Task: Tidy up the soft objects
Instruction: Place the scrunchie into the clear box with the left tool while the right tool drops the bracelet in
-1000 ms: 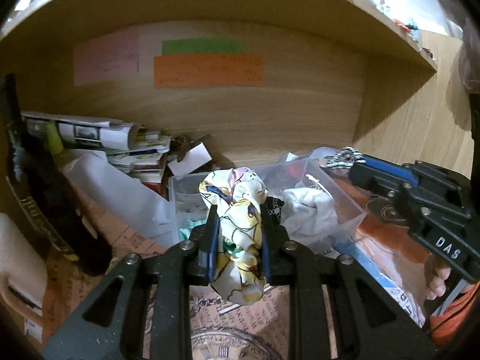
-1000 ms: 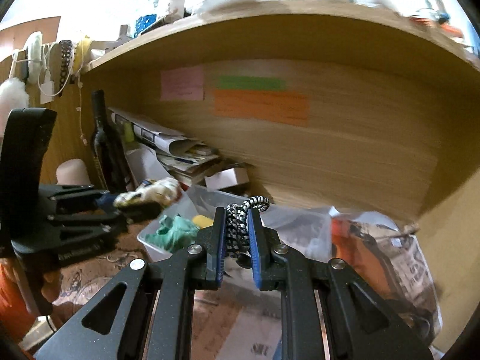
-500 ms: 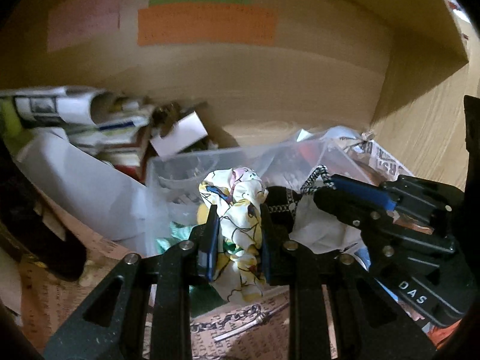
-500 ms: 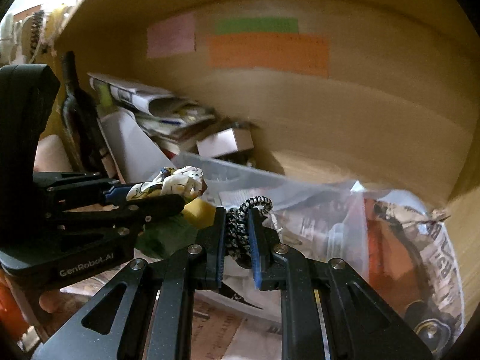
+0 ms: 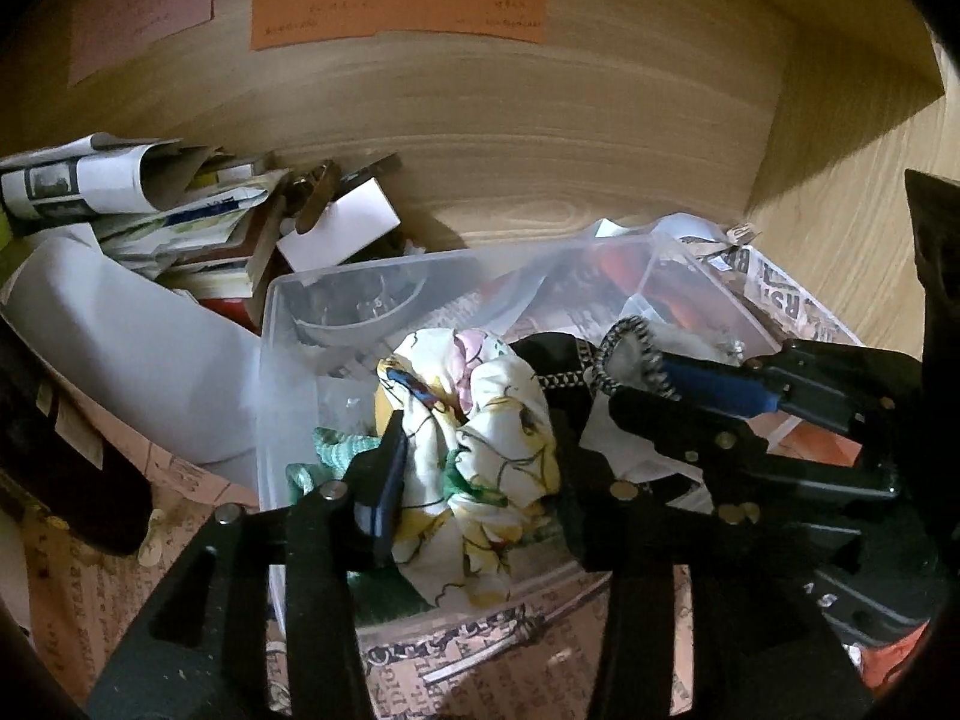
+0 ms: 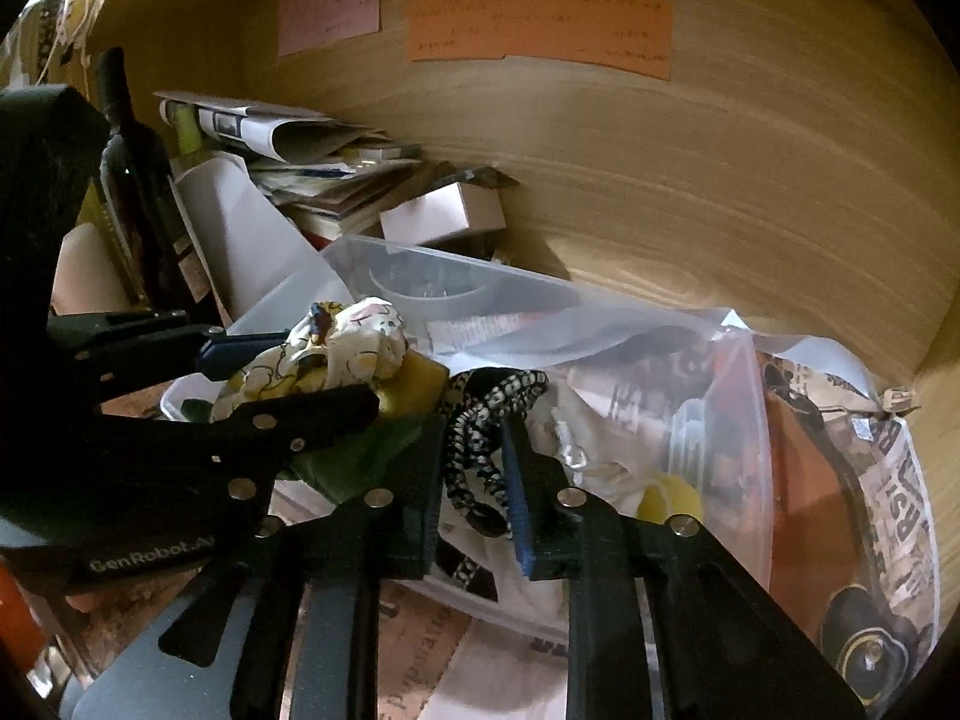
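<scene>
Both grippers lowered; floral scrunchie (image 5: 474, 450) upright over bin (image 5: 282, 324).

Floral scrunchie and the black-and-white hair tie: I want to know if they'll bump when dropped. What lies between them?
In the left wrist view, a dark fabric piece lies between the floral scrunchie and the black-and-white hair tie, inside the clear plastic bin.

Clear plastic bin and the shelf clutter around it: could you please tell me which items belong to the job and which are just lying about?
Job:
floral scrunchie in left gripper
black-and-white hair tie in right gripper
clear bin

Lying about:
paper stack
dark bottle
sticky notes
</scene>
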The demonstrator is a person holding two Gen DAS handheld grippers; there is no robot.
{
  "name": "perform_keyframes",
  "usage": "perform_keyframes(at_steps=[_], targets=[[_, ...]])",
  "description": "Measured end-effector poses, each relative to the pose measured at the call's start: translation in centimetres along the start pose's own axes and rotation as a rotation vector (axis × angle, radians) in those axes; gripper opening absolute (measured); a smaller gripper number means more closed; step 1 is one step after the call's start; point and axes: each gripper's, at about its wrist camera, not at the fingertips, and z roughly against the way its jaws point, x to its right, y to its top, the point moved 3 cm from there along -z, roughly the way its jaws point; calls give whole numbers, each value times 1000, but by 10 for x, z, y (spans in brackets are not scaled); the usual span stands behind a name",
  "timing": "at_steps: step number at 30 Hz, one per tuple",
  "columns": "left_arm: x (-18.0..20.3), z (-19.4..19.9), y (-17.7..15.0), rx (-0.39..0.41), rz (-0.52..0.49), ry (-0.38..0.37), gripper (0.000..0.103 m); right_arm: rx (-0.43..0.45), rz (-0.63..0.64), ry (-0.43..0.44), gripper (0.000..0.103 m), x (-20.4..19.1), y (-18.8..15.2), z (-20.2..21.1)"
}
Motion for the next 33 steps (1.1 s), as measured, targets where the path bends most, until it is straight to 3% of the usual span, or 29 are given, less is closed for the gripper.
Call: perform_keyframes(at_steps=[3, 8, 18, 25, 31, 33], targets=[[-3, 5, -1, 8, 17, -7, 58, 5, -14, 6, 28, 2, 0, 6], [-3, 21, -3, 32, 27, -26, 59, 29, -1, 25, 31, 0, 1, 25], [5, 60, 2, 127, 13, -19, 73, 133, 56, -45, 68, -3, 10, 62], [1, 81, 2, 162, 35, -10, 73, 166, -8, -41, 69, 6, 9, 78], [10, 124, 3, 274, 23, 11, 73, 273, -39, -48, 69, 9, 13, 121], [12, 136, 4, 310, 21, 16, 78, 310, -42, -53, 72, 8, 14, 136]])
